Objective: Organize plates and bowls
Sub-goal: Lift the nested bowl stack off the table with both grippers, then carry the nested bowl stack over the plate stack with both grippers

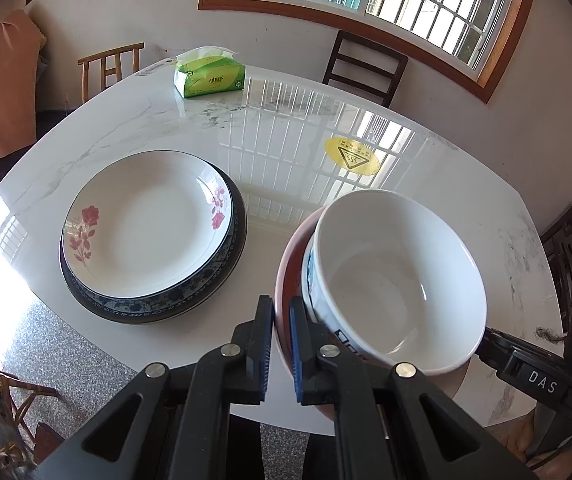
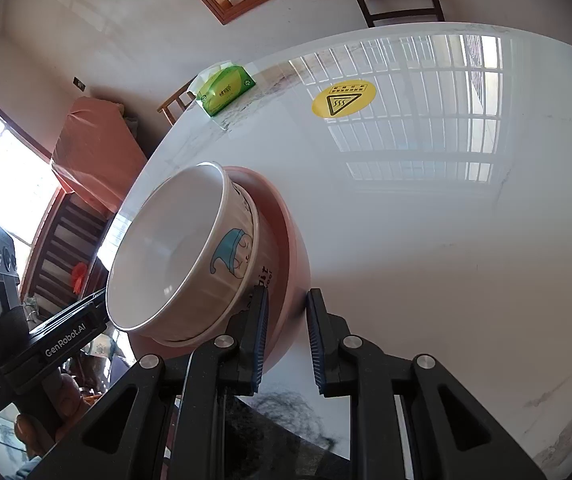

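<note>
- The left gripper has its jaws pinched onto the near rim of the reddish-pink bowl, one finger outside the wall and one inside. That is a sensible hold for carrying a bowl by its edge.
- Nested inside it, right ahead of that gripper's fingers, sits the white cartoon bowl, so two bowls ride on one grip.
- The right gripper straddles the opposite side of the pink rim. Its jaws stand apart; the left pad sits against the bowls, while the right pad looks clear of the wall, so it seems to be steadying or letting go rather than clamping.
- The pair looks tilted in the right wrist view; I cannot tell whether its base touches the marble table.
- Ahead and left of the left gripper, the rose plate rests on the dark blue-rimmed plate: the plates are already stacked.
- Far ahead lie the green tissue pack and a yellow hot-surface sticker, well apart from the dishes.
- My read: bowls grouped beside plates, nearly sorted.
</note>
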Demonstrator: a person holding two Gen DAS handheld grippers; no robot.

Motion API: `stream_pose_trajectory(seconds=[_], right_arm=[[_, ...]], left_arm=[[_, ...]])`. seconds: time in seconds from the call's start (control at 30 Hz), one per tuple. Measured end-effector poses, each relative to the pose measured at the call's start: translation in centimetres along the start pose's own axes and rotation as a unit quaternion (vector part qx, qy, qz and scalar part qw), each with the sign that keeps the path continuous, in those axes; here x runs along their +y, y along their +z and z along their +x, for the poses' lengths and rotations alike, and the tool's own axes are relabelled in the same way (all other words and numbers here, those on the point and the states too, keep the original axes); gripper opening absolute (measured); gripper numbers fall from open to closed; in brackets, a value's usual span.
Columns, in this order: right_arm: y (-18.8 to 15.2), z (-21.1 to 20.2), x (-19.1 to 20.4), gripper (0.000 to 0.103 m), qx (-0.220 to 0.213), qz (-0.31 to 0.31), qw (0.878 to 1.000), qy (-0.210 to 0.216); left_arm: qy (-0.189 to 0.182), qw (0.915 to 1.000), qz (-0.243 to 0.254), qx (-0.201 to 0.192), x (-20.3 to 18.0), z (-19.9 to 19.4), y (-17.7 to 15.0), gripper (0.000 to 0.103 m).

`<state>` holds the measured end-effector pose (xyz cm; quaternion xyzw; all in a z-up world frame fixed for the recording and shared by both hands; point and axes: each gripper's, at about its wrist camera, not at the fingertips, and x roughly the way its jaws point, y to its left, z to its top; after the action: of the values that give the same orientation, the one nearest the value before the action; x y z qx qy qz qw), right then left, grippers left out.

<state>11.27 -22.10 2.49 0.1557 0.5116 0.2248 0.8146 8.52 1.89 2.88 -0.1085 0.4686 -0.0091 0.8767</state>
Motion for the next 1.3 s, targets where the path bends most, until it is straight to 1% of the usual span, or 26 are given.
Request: stream_pose_trajectory(seconds=[0.47,0.77,1.3], right_arm=[[0.5,-0.1,0.2,0.019,-0.002,0.002,1.0,0.004],[1.5,-0.1,1.1,0.019,-0.001,0.0,1.0,0.007],[3.9,0.9,4.0,0.019,0.004,-0.023,1.0,0.013]], left_arm=[[0.005,1.0,-0.003,-0.005,0.1,-0.7,1.2,0.007],[0.009,0.9999,-0.009,-0.009,0.9,-1.3,2.4,0.007],[0.02,0.9991,-0.035,-0.017,3.8,-2.3,4.3,0.006]])
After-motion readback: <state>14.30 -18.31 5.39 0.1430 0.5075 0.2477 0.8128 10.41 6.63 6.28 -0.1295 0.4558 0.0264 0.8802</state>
